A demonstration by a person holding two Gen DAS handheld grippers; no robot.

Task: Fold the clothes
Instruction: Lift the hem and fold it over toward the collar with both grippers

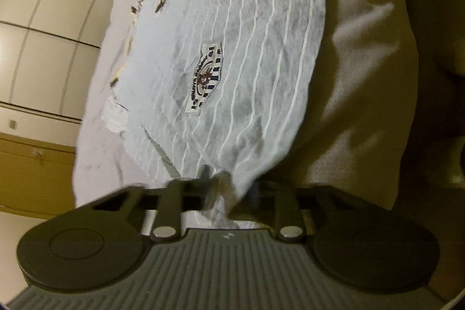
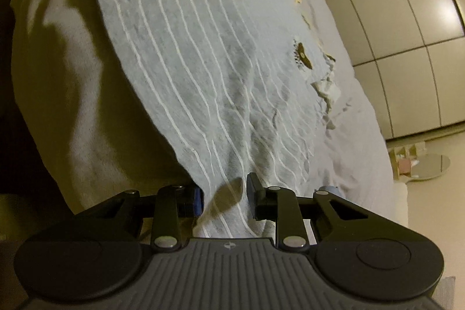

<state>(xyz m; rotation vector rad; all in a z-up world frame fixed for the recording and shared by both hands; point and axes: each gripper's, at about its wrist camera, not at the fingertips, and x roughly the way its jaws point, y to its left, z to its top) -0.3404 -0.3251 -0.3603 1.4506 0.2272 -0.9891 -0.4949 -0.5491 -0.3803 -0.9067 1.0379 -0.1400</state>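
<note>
A pale blue-grey garment (image 1: 247, 48) with thin white stripes and a sewn crest patch (image 1: 205, 77) stretches away from both grippers over a bed. My left gripper (image 1: 229, 188) is shut on a bunched edge of it, and the cloth fans out from the pinch. In the right wrist view the same garment (image 2: 189, 48) runs between the fingers of my right gripper (image 2: 225, 199), which is shut on a fold of its edge. A dark button spot (image 2: 302, 55) shows near the garment's far rumpled side.
A white bed sheet (image 1: 96, 135) (image 2: 357, 135) lies under the garment. Beige knit fabric (image 1: 363, 77) (image 2: 72, 77) fills the side near the person. Pale wardrobe doors (image 1: 43, 34) (image 2: 407, 48) stand beyond the bed. A small round table (image 2: 430, 166) sits low on the floor.
</note>
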